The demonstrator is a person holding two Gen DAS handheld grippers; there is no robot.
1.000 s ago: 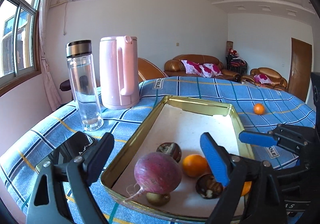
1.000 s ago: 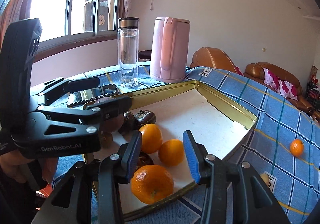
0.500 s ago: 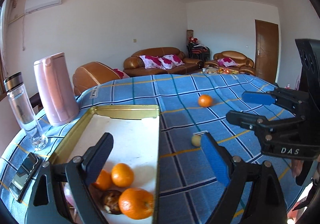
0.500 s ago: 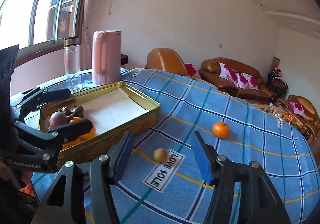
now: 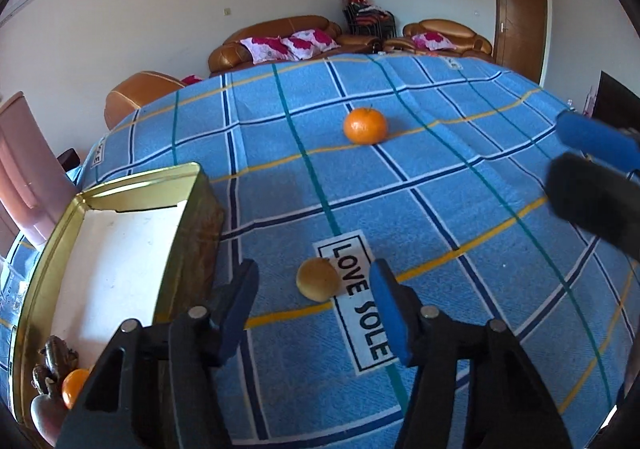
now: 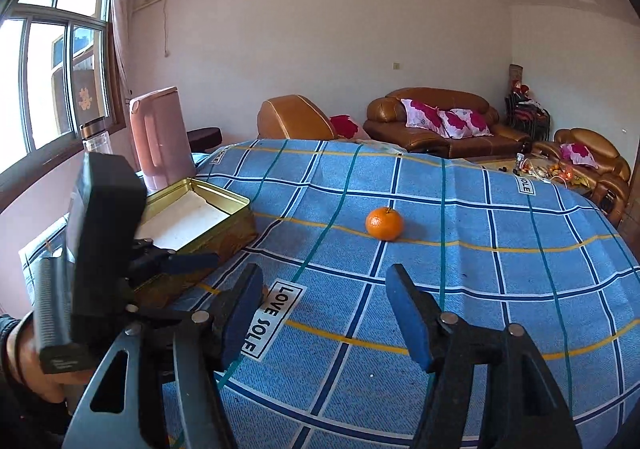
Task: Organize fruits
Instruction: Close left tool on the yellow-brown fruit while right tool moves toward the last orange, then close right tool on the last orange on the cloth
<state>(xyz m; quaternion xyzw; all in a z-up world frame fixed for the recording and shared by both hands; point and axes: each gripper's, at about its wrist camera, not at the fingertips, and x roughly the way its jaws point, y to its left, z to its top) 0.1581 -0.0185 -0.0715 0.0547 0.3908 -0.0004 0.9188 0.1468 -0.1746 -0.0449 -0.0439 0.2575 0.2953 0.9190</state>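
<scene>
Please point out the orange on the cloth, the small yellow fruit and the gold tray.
orange [image 6: 383,223]: right wrist view, middle of its peel.
small yellow fruit [image 5: 318,278]: left wrist view, its middle.
gold tray [image 5: 199,227]: left wrist view, outer side wall.

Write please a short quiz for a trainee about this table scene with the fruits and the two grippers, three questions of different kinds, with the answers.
1. True or false: the orange already lies inside the gold tray.
2. Multiple choice: the small yellow-brown fruit lies beside which thing? A) the pink kettle B) the LOVE SOLE label C) the sofa
3. Fill in: the left gripper, whose jaws have just been closing, has the small fruit between its open jaws but does not yet ____ it.

Key: 1 false, it lies on the blue checked cloth; 2 B; 3 grip.
</scene>
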